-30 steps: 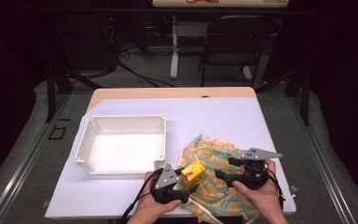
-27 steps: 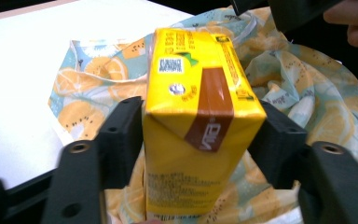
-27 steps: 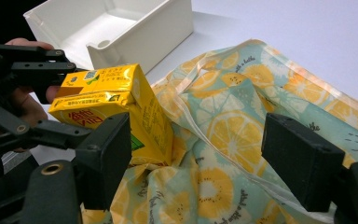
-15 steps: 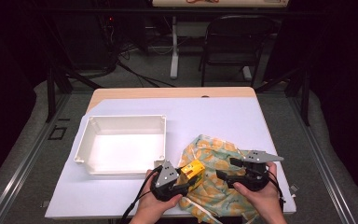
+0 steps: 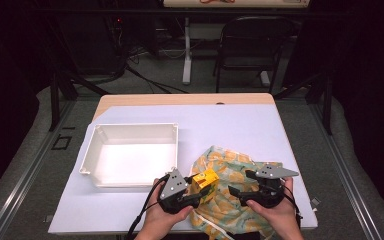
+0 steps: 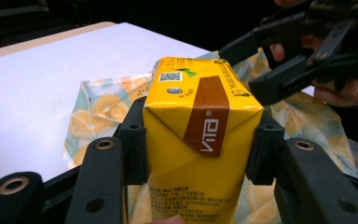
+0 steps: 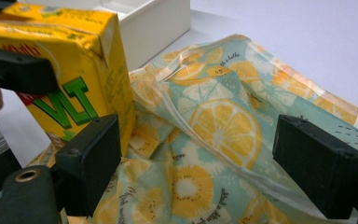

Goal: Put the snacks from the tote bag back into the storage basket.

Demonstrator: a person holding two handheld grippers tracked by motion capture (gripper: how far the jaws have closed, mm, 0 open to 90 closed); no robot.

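Yellow drink carton [image 6: 200,140] is pinched between the pads of your left gripper [image 5: 192,192], one pad on each side face, carton upright w/ its folded top toward the cam in the left gripper view. In the high view it sits near the table's [image 5: 230,125] front edge, at about 6 o'clock of the tabletop, just over the left edge of the lemon-print bag [image 5: 230,200]. Your right gripper [image 5: 237,192] is at 3 o'clock from the carton, near it, jaws spread wide w/ nothing between the pads; in the right gripper view they straddle a raised fold of the bag [image 7: 223,135], and the carton [image 7: 70,79] is just beside its left pad. Can't tell if that pad touches the carton. White tray [image 5: 92,150] lies at 10 o'clock from the carton, close by, on the table's left half. Bag lies crumpled & flat under both grippers.
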